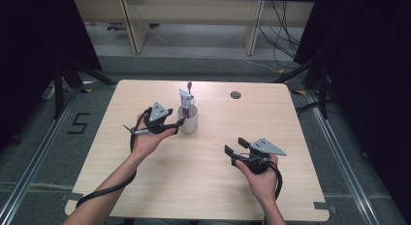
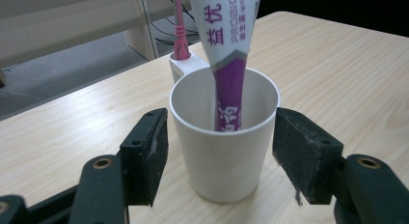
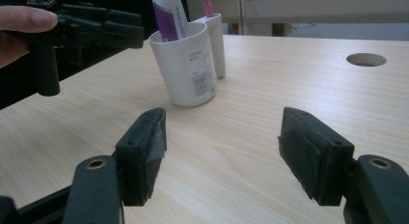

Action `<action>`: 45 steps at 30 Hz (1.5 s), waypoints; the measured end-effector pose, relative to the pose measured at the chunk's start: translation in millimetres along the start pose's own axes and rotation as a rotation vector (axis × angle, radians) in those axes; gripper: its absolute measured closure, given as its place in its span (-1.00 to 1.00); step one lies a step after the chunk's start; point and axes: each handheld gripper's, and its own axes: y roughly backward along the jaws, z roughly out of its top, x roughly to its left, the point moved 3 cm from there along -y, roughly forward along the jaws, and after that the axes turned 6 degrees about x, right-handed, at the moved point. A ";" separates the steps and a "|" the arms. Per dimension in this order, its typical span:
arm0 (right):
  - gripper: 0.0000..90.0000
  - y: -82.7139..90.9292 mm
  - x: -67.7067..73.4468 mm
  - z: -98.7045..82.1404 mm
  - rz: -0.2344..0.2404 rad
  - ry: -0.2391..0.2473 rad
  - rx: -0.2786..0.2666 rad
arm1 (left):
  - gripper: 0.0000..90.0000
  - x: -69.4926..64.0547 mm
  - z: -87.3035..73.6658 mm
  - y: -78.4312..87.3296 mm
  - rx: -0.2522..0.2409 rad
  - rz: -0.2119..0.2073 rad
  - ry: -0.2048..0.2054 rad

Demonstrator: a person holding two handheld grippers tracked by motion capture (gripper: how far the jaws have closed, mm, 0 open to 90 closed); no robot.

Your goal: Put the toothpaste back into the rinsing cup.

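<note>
A white cup point(image 1: 188, 120) stands upright on the wooden table point(image 1: 203, 186), left of its middle. In it leans a white and purple toothpaste tube point(image 2: 229, 40), and a pink toothbrush point(image 2: 179, 31) stands in a holder on the cup's far side. My left gripper point(image 1: 177, 127) is at the cup's left, its jaws on either side of the cup point(image 2: 224, 151), open, with the pads just off the walls. My right gripper point(image 1: 235, 146) hovers open and empty at the front right and points towards the cup point(image 3: 185, 69).
A round cable hole point(image 1: 235, 95) lies in the table at the back right. Beyond the far edge stand desk legs and loose cables on the floor. Black curtains flank both sides. Cables trail from both grippers.
</note>
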 end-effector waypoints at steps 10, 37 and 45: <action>-0.24 -1.2 -0.5 -0.6 0.001 -0.002 -0.001 | -0.18 1.6 -9.9 19.8 -0.008 0.008 0.000; -0.25 -1.8 0.0 -1.2 0.008 -0.018 0.004 | -0.20 -5.1 -45.1 59.2 0.002 0.004 -0.003; -0.25 -2.2 -0.9 -1.7 0.001 -0.002 0.008 | -0.20 -9.1 -62.7 67.6 0.000 0.001 -0.015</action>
